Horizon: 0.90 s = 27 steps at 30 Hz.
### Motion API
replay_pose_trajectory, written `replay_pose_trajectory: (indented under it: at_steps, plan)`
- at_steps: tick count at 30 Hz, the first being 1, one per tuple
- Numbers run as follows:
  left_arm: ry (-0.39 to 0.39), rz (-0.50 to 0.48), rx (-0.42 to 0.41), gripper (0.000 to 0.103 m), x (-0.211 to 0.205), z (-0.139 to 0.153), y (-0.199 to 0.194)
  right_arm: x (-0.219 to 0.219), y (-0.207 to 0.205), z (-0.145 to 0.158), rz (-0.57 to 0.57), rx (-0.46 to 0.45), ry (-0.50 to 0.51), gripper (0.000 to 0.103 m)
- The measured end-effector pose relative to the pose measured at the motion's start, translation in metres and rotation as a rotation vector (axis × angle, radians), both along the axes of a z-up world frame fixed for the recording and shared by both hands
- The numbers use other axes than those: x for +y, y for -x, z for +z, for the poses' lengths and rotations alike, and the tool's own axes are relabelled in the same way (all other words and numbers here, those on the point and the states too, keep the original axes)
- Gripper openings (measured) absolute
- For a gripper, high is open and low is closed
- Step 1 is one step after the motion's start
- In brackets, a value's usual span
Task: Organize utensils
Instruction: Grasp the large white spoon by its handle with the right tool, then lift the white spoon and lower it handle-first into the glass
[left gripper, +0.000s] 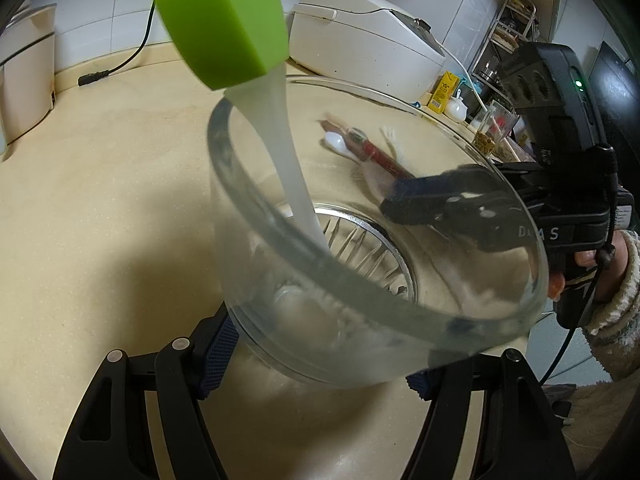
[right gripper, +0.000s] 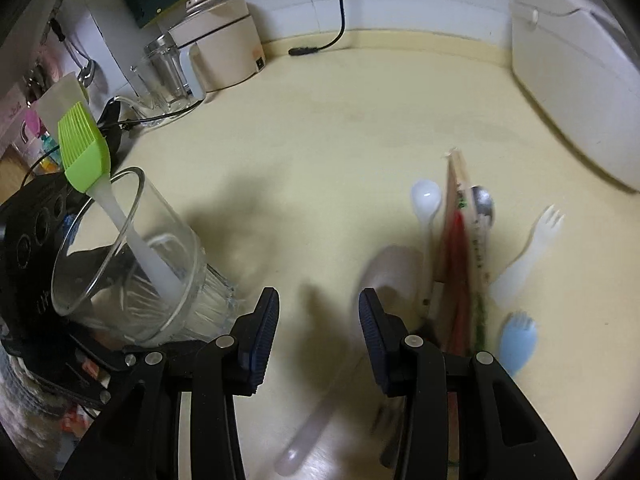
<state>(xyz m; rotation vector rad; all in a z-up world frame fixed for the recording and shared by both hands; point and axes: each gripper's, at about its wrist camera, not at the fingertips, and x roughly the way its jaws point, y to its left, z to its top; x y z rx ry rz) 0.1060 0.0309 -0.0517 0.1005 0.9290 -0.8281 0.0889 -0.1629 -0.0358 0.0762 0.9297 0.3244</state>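
A: What do we have in our left gripper (left gripper: 320,360)?

B: We are clamped on the base of the glass cup (left gripper: 360,280), one blue pad on each side of it. The cup tilts, and the green silicone brush (left gripper: 224,24) stands in it, its pale handle leaning on the rim, the head up and out.

A: And our right gripper (right gripper: 319,334)?

B: Its fingers stand apart with nothing between them, over bare countertop (right gripper: 340,120). From the left camera we read pale letters on its black body, "D" and "S" clear, those between them blurred.

A: Where are the other utensils?

B: Lying together on the counter, just right of our right gripper: a white plastic spoon (right gripper: 426,200), wrapped chopsticks (right gripper: 460,248) with a red sleeve and a strip of print too small to read, a metal spoon (right gripper: 485,202) peeping from behind them, a white fork (right gripper: 536,236) and a blue spork (right gripper: 516,340). A blurred pale ladle (right gripper: 388,272) lies partly under the gripper.

A: Any other writing?

B: A yellow carton (left gripper: 444,92) beside the white rice cooker (left gripper: 360,40) bears print, but we cannot read it.
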Motion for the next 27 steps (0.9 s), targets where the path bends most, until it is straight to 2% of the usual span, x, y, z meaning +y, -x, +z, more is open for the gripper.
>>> replay_pose_trajectory:
  at_steps: [5,9,16,19,21,27]
  plan:
    - [0.001,0.0,0.0,0.073,0.0,0.0,0.0,-0.006,0.002,0.002,-0.075,-0.014,0.064,0.042]
    - [0.0,0.0,0.0,0.073,0.0,0.0,0.0,-0.006,-0.009,-0.007,-0.097,0.025,0.093,0.042]
    - [0.004,0.001,0.003,0.073,0.001,0.0,0.001,0.005,-0.026,-0.017,-0.079,0.045,0.115,0.042]
    - [0.006,0.001,0.004,0.073,0.001,0.0,0.002,0.009,-0.027,-0.017,-0.068,0.021,0.141,0.042]
    - [0.007,0.001,0.004,0.073,0.001,0.0,0.002,0.008,-0.029,-0.017,-0.067,0.012,0.135,0.033]
    - [0.005,0.0,0.002,0.073,0.002,0.0,0.002,0.002,-0.023,-0.012,-0.082,-0.012,0.09,0.033]
